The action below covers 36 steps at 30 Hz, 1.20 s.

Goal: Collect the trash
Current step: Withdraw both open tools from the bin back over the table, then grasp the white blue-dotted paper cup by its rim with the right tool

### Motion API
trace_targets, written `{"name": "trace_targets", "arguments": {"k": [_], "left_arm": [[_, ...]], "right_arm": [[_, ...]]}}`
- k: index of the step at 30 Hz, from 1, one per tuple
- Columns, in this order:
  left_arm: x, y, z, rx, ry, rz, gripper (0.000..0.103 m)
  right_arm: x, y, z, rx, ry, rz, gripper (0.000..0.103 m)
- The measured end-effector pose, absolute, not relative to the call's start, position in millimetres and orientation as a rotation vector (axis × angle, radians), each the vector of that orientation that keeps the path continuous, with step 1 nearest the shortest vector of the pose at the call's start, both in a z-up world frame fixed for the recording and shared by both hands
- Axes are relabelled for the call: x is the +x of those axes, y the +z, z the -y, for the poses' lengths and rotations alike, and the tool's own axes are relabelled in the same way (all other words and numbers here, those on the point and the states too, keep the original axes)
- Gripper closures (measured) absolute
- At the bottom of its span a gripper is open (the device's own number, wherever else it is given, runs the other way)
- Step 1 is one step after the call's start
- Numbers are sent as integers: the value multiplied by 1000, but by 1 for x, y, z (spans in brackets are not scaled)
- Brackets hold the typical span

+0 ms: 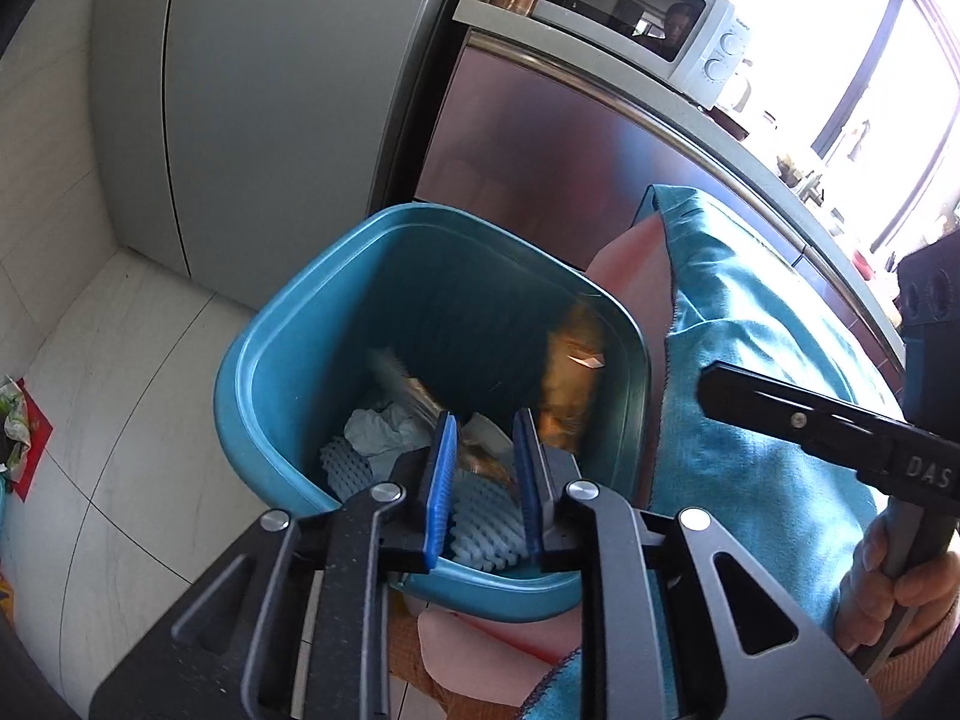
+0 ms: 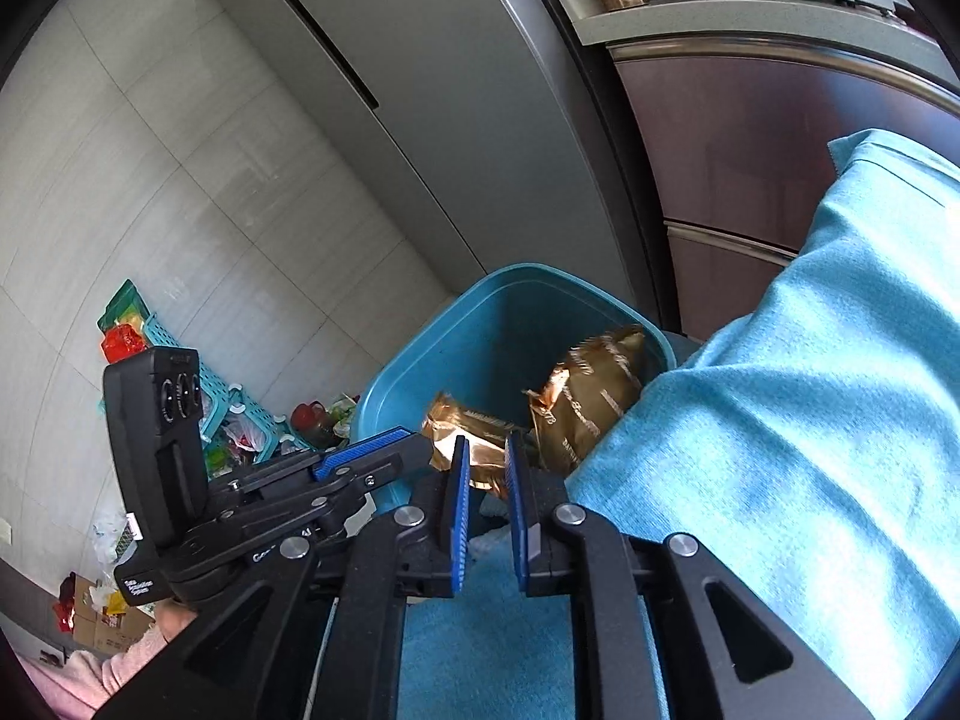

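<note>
Both grippers hung over a teal bin [image 1: 288,360] that stood on the floor beside a grey fridge [image 1: 270,108] and a steel cabinet front [image 1: 540,138]. Left gripper [image 1: 483,480] pointed down into the bin, blue pads a narrow gap apart, nothing pinched between them; trash lay loose below the tips. Right gripper [image 2: 485,501] also stood at a narrow gap over the bin's near edge, empty, with a gold wrapper [image 2: 462,438] just past its tips, not touching the pads as far as could be told. Trash sat inside the bin: a gold snack bag [image 2: 594,396] leaned against the right wall, crumpled pale paper [image 1: 384,429] lay at the bottom next to white foam netting [image 1: 480,525], plus a silvery wrapper [image 1: 414,390]. A blue cloth [image 2: 810,408] covered the surface right of the bin, touching its rim, with pink fabric [image 1: 636,276] under it. In the left view a hand [image 1: 900,594] gripped the right gripper's handle. A white microwave [image 1: 648,18] stood on the counter above. More litter lay on the floor well off to the left, by a teal basket [image 2: 222,396].
</note>
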State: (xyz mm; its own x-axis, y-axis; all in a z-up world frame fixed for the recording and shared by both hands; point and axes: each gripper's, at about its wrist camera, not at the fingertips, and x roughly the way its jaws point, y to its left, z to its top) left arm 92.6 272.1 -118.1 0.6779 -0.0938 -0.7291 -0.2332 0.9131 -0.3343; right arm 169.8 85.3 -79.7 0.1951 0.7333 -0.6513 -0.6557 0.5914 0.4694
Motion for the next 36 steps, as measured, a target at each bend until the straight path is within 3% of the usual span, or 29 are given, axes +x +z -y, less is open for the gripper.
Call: {"name": "trace_targets", "arguments": {"k": [10, 15, 28, 36], "left_arm": [[82, -97, -249, -413, -1, -758, 80], [81, -76, -211, -356, -113, -717, 68], [108, -46, -43, -166, -486, -715, 63], [130, -51, 62, -42, -639, -776, 62]], "right_arm": [[139, -63, -19, 125, 995, -880, 81], [116, -45, 40, 151, 940, -785, 74], [73, -43, 231, 266, 446, -657, 68], [75, -60, 315, 368, 234, -636, 57]]}}
